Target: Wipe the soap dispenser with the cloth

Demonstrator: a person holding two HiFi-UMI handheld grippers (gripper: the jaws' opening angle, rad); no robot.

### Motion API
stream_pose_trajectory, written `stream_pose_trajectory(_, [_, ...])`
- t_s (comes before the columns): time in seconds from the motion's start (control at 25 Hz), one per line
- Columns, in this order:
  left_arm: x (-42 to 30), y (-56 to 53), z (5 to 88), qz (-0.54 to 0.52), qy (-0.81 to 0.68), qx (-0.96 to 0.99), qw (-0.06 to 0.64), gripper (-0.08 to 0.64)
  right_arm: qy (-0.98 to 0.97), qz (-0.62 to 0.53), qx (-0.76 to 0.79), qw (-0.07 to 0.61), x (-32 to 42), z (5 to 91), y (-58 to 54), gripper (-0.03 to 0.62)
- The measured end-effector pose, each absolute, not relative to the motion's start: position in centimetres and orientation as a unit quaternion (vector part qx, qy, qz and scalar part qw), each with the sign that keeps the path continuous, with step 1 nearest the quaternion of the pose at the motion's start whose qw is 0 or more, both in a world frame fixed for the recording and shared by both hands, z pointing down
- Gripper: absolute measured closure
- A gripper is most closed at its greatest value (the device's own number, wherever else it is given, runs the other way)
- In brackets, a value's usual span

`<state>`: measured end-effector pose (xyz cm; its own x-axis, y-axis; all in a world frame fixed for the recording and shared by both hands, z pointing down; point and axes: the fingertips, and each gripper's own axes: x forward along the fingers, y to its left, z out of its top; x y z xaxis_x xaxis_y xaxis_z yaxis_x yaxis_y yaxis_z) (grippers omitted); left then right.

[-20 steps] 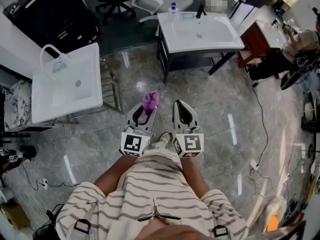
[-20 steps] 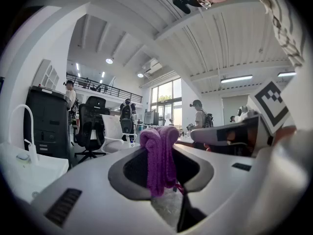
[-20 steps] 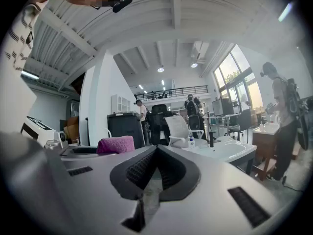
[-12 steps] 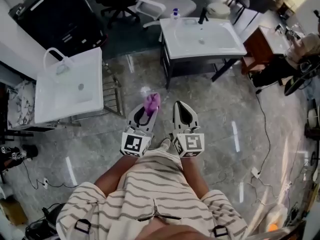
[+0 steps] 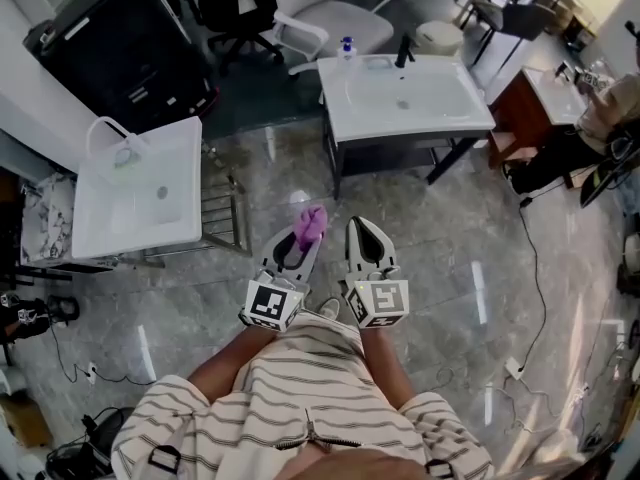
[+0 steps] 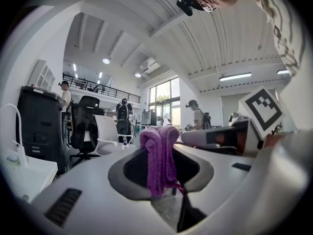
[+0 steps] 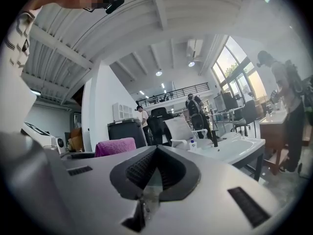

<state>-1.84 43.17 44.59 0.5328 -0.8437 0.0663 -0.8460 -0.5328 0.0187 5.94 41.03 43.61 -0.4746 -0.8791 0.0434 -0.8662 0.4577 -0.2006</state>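
The person is standing on a glossy grey stone floor (image 5: 450,238), holding both claws level. The left claw (image 5: 304,236) is grasping a purple cloth (image 5: 310,223); the right claw (image 5: 364,228) is clenched on nothing. The soap dispenser (image 5: 347,45) is standing far ahead, at the far left corner of a white basin desk (image 5: 470,103), well apart from the cloth. A second white basin (image 5: 100,233) is sitting at the left, with a black cabinet (image 5: 120,48) and a white chair (image 5: 335,13) beyond.

My right gripper (image 7: 157,149) has its jaws pressed together, nothing between them. Left of me the purple cloth (image 7: 115,146) pokes up; ahead, the soap dispenser (image 7: 193,143) stands on the white sink (image 7: 234,148).
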Motion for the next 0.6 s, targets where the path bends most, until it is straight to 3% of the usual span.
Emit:
stream_pose_trajectory(0.32, [-1.9,35.5,46.2,0.029,-0.474,0.879,0.033,0.444,0.849,-0.116,-0.515,0.030,5.8,45.6,33.7,0.581])
stream_pose_trajectory(0.6, [-5.2,20.2,44.9,0.001,-0.476,0.879,0.036,0.445,0.856,-0.085,-0.509,0.030,2.5,44.4,19.7,0.581])
